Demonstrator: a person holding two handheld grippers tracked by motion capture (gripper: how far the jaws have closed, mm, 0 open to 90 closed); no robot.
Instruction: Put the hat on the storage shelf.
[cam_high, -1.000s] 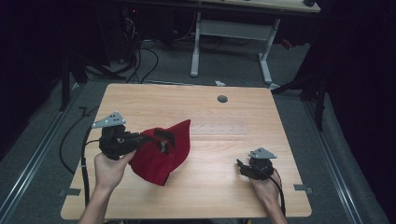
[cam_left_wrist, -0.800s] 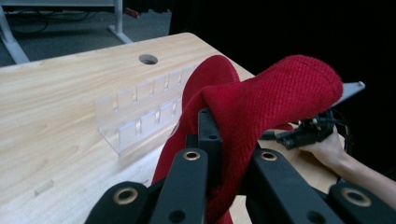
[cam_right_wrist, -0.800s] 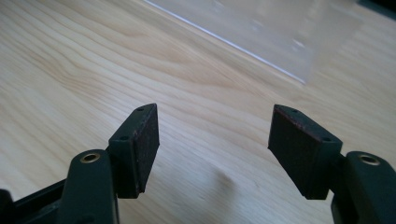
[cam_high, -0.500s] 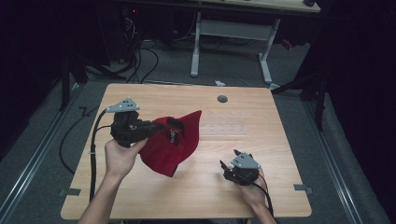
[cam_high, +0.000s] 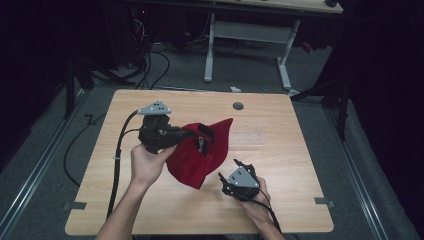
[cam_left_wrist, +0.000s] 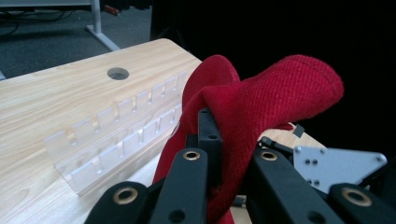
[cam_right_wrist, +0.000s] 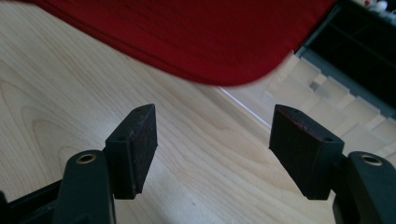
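Note:
A red cloth cap (cam_high: 202, 155) hangs above the middle of the wooden table (cam_high: 300, 165). My left gripper (cam_high: 192, 134) is shut on its upper edge and holds it up. In the left gripper view the red fabric (cam_left_wrist: 261, 107) is pinched between the black jaws and folds over them. My right gripper (cam_high: 231, 172) sits low at the cap's lower right, jaws pointing toward it. In the right gripper view its gripper (cam_right_wrist: 212, 140) stands open over bare wood, with nothing between the fingers and the cap's red brim (cam_right_wrist: 187, 42) just ahead.
A clear plastic slotted rack (cam_left_wrist: 116, 135) lies on the table right of the cap, faint in the high view (cam_high: 250, 137). A round cable hole (cam_high: 238, 106) marks the table's far edge. Another desk's white legs (cam_high: 210, 50) stand beyond. Cables trail off the left side.
My left gripper has lifted the cap and carried it farther from the person. My right gripper has moved left, toward the cap's lower edge.

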